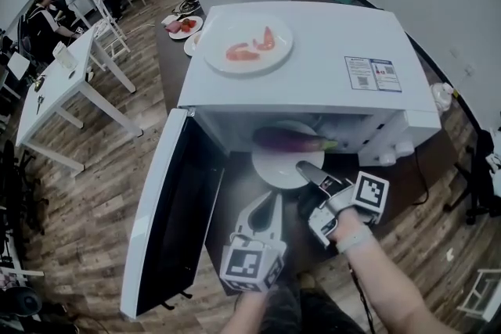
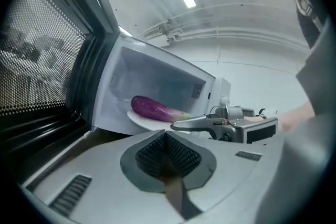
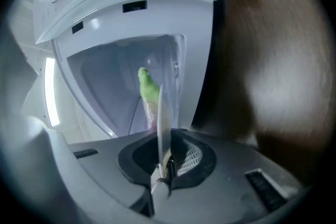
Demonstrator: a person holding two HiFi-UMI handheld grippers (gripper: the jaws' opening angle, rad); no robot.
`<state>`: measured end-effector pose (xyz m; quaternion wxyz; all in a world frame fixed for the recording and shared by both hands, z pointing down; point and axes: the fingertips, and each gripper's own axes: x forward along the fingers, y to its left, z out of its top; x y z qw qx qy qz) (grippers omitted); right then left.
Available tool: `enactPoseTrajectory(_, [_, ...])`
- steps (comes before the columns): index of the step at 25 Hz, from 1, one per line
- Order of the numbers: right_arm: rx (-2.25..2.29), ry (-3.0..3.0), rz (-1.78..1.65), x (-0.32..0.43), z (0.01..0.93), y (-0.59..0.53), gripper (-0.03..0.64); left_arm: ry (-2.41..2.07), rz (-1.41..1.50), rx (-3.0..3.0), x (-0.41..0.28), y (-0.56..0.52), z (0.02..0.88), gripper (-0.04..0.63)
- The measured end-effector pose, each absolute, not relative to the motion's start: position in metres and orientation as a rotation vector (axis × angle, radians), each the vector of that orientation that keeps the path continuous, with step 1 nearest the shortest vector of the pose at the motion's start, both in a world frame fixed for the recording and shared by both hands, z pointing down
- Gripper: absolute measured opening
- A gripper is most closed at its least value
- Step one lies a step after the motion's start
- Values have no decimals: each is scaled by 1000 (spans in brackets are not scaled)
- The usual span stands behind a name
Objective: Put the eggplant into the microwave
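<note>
Judging from how things lie, the step in hand is feeding the loaded plate [image 1: 274, 172] into the microwave [image 1: 313, 66], whose door [image 1: 168, 223] hangs open at the near left. The purple eggplant [image 1: 291, 140] lies crosswise on that white plate at the cavity's mouth. The plate's far part is inside and its near rim is out over the dark tabletop [image 1: 235, 184]. The right claw [image 1: 305, 167] is pinched almost closed on that near rim, which runs edge-on between its jaws. The left claw [image 1: 269, 201] hovers just left of it, jaws together, holding nothing. The next move calls for a level push farther in, then a release clear of the doorway. On top of the microwave a second plate [image 1: 247, 62] carries pink food, perhaps shrimp.
</note>
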<state>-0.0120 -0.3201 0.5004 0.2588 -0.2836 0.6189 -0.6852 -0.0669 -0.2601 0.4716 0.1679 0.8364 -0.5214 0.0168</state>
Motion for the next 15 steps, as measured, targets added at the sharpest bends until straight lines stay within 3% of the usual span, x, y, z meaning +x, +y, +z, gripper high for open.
enactPoseTrajectory(15, [-820, 1654, -1822, -13, 506, -343, 27, -1474, 0, 2324, -61, -287, 483, 5])
